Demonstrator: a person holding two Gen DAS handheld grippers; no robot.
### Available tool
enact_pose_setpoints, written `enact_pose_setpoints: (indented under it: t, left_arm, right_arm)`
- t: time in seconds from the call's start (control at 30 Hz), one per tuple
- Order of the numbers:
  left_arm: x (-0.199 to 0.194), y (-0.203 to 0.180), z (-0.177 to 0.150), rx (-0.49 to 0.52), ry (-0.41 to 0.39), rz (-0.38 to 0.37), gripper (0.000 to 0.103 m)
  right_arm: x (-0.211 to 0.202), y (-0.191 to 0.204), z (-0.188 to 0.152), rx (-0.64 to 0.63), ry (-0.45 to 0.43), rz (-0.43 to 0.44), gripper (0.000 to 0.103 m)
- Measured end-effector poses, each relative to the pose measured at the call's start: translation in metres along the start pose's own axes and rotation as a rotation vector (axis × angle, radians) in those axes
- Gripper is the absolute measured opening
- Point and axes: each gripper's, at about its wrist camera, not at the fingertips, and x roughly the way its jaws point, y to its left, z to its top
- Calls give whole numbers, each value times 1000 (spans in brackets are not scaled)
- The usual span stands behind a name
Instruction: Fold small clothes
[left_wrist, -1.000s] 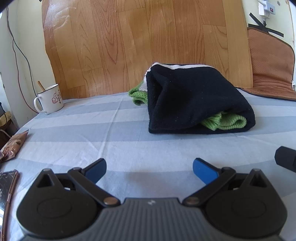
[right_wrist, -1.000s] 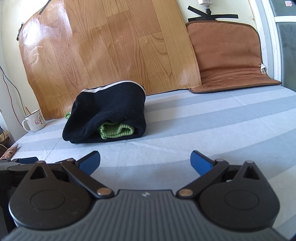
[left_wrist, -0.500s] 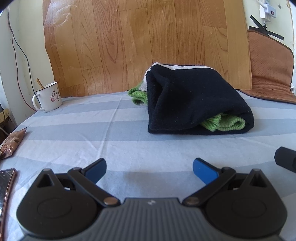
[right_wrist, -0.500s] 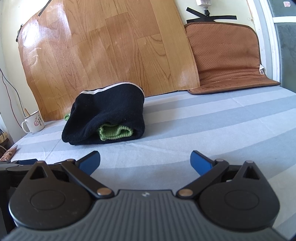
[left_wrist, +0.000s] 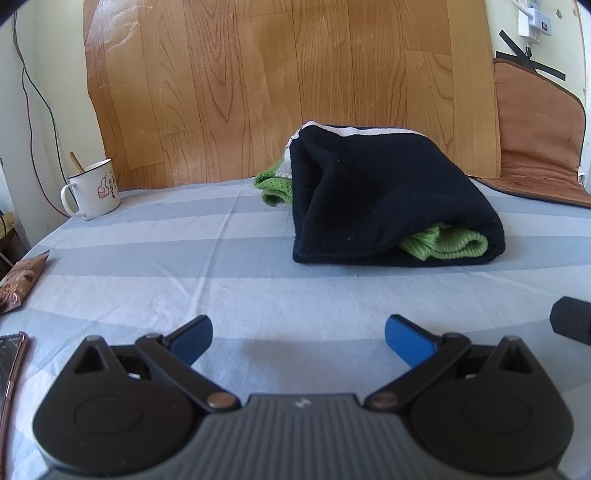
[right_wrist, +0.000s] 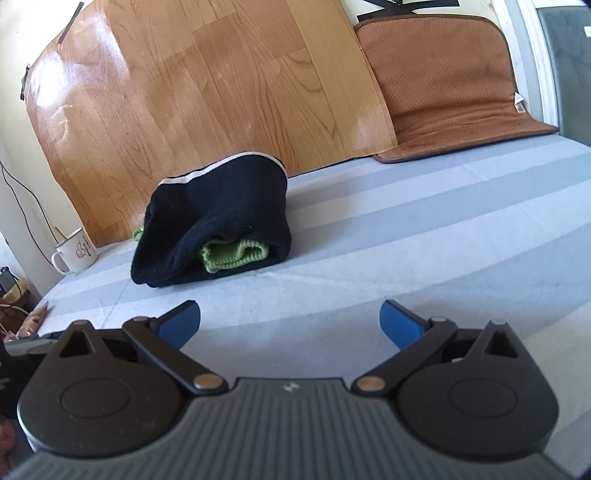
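Toward the bed's (left_wrist: 155, 266) far edge, the folded black garment (left_wrist: 388, 199) is found ahead of both spread, empty hand-held grippers, left (left_wrist: 298, 334) and right (right_wrist: 291, 321), long axis running front-to-back, nearer the left one.

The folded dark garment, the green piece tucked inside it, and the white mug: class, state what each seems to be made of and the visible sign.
Folded dark garment: soft, matte navy-black fleece or brushed knit, judging by its fuzzy, lint-specked surface. Green piece: ribbed knit, probably yarn; its ridges show. White mug: glossy, with a thin dark rim, likely enamelled metal, though possibly ceramic.
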Motion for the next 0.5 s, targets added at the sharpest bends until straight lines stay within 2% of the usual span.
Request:
enact_pose_setpoints:
  t: [0.5]
  left_arm:
    - [-1, 1, 0, -9, 4, -10, 103]
  right_arm:
    - [-4, 6, 3, -15, -8, -8, 103]
